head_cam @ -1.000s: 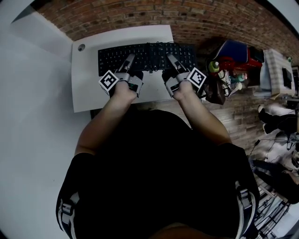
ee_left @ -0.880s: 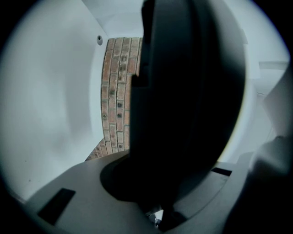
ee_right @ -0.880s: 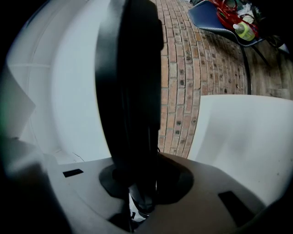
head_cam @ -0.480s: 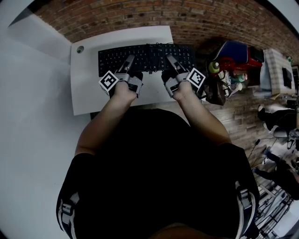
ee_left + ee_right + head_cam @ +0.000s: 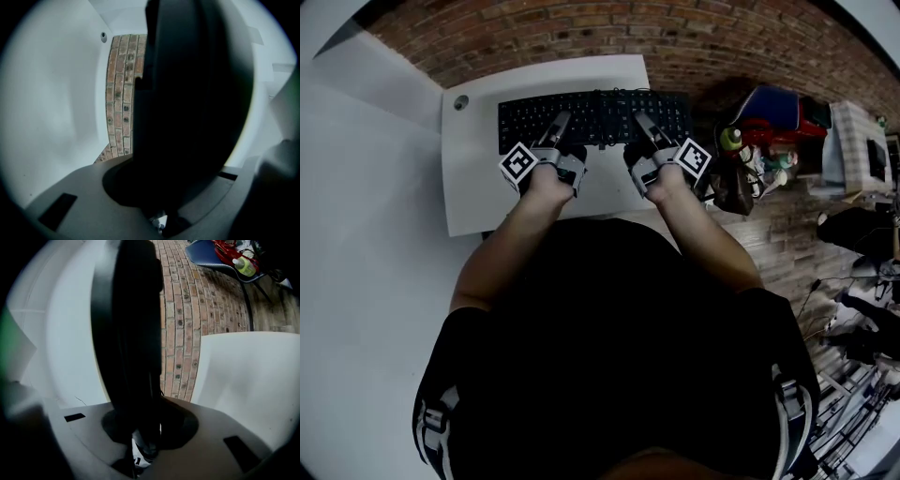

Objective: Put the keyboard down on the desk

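Nothing has shifted since a second ago: my left gripper [image 5: 562,119] and right gripper [image 5: 640,118] both stay clamped on the keyboard's [image 5: 600,105] near edge, over the desk [image 5: 476,183].

No words, numbers or brand names can be read anywhere in these views. Key legends on the black keyboard [image 5: 595,114], upper centre of the head view, are too small to make out. The two marker cubes, centre left [image 5: 519,161] and centre right [image 5: 695,157], carry black-and-white square patterns, not lettering. The label on the green bottle [image 5: 730,137] at right is illegible.
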`<action>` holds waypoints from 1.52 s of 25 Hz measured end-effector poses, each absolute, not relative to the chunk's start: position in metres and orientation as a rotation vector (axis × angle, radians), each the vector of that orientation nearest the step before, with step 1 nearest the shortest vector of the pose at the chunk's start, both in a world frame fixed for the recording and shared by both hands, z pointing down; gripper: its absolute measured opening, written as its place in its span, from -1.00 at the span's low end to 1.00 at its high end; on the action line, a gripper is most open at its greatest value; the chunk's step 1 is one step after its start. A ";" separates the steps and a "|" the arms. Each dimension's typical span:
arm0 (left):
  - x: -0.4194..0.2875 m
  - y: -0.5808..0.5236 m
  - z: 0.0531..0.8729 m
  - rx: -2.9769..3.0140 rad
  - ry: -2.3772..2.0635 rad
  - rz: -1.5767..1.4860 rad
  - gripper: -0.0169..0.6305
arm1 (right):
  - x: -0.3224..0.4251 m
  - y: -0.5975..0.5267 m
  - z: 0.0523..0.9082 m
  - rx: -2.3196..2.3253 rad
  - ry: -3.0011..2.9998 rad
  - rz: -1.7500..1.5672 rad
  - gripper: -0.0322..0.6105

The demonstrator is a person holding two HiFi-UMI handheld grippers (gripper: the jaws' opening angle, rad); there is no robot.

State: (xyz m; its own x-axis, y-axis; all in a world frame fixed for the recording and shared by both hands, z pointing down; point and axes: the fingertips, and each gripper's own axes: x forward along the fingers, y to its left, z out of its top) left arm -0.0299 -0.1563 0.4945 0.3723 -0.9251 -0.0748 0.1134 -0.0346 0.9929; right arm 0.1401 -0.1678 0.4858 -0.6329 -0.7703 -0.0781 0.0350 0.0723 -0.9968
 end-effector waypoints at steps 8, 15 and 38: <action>-0.031 -0.157 0.494 1.325 -0.853 -0.986 -0.70 | 0.139 -0.170 0.488 -0.737 1.707 -1.657 -0.61; -0.028 -0.158 0.496 1.275 -0.845 -0.962 -0.70 | 0.140 -0.171 0.495 -0.754 1.679 -1.687 -0.61; -0.061 -0.239 0.556 1.217 -0.855 -0.826 -0.70 | 0.108 -0.239 0.558 -0.871 1.541 -1.744 -0.61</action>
